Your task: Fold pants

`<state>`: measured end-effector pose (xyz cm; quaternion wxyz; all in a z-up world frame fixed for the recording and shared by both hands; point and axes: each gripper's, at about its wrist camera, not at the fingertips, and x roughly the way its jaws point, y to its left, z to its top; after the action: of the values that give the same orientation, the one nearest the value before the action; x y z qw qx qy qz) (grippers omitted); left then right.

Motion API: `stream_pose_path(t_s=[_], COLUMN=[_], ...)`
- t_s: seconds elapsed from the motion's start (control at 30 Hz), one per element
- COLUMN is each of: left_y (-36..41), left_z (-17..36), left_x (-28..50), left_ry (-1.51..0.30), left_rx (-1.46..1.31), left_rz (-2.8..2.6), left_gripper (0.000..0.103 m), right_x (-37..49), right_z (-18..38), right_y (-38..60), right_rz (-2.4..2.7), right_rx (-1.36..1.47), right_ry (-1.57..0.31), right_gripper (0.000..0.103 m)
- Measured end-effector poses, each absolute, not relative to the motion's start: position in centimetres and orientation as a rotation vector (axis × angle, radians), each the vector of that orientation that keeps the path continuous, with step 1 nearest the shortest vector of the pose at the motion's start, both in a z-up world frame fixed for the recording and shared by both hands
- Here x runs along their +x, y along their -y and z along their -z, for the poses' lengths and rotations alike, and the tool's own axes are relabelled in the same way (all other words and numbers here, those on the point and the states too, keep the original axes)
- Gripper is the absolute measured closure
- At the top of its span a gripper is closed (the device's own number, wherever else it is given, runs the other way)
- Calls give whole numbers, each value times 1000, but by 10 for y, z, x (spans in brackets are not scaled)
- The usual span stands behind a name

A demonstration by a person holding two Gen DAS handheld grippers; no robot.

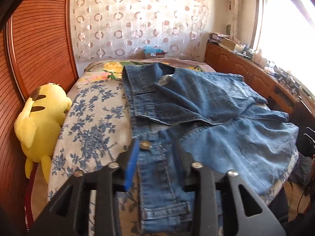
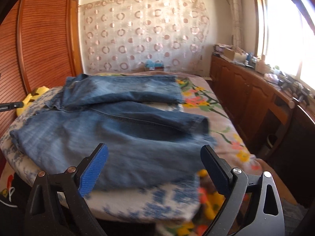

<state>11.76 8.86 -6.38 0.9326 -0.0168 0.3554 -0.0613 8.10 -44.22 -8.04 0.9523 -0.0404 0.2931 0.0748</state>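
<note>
Blue jeans lie spread and partly folded on the bed, with one leg laid over the other. The waistband with its metal button lies nearest in the left wrist view. My left gripper stands over that waistband with its jaws apart; the denim strip runs between the fingers and the pads do not press on it. In the right wrist view the jeans fill the near part of the bed. My right gripper hangs wide open just above their near edge, with nothing gripped.
A yellow plush toy lies at the bed's left edge against a slatted wooden wardrobe. A long wooden cabinet with clutter on top runs along the right under the window. A small box stands beyond the far end.
</note>
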Motion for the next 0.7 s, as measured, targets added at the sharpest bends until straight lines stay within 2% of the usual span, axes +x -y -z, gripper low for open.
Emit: stream_pose_path(t_s=[0.1,0.27,0.7], left_y=[-77,-53,-25], left_z=[62,63,73], left_x=[112,107,109], left_ry=[-720,-711,-716], left_rx=[-41,-20,38], left_rz=[180,233,256], left_gripper=[60,38,37], right_x=[80,85,150], right_z=[83,90,88], right_y=[472,498,487], right_rz=[-105,-83,-192], right_rx=[-64,-24,-16], right_ry=[-625,-659,-711], right_gripper=[12,16,46])
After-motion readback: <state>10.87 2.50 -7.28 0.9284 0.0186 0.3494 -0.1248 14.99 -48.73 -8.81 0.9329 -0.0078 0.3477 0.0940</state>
